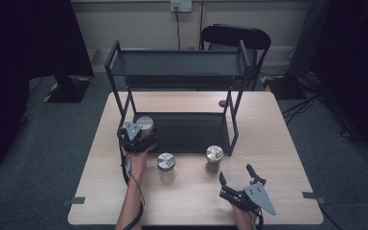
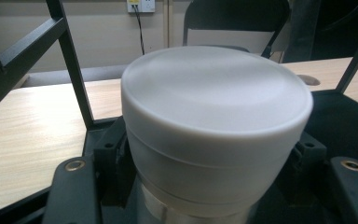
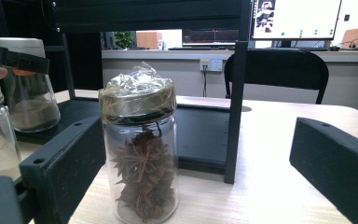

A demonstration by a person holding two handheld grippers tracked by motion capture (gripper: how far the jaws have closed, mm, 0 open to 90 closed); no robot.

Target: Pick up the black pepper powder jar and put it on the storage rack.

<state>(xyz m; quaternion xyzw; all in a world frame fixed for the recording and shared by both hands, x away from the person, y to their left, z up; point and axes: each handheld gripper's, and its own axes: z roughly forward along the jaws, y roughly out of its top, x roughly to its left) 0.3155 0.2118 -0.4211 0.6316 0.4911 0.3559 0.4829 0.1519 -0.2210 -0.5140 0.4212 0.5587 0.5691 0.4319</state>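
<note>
Where the rack's [image 1: 242, 62] lower shelf begins, white-lidded jar [image 2: 214, 116] clenched in left tool [image 1: 135, 139]; right tool [image 1: 236, 176] released.

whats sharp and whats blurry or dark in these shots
High view: dim and soft, dark at both upper corners, the jar lids catching light. Left gripper view: the white lid sits so near the lens that it looks soft and bulging, while the table stays clearer. Right gripper view: the star anise jar is crisp, the bright monitor washed out.
</note>
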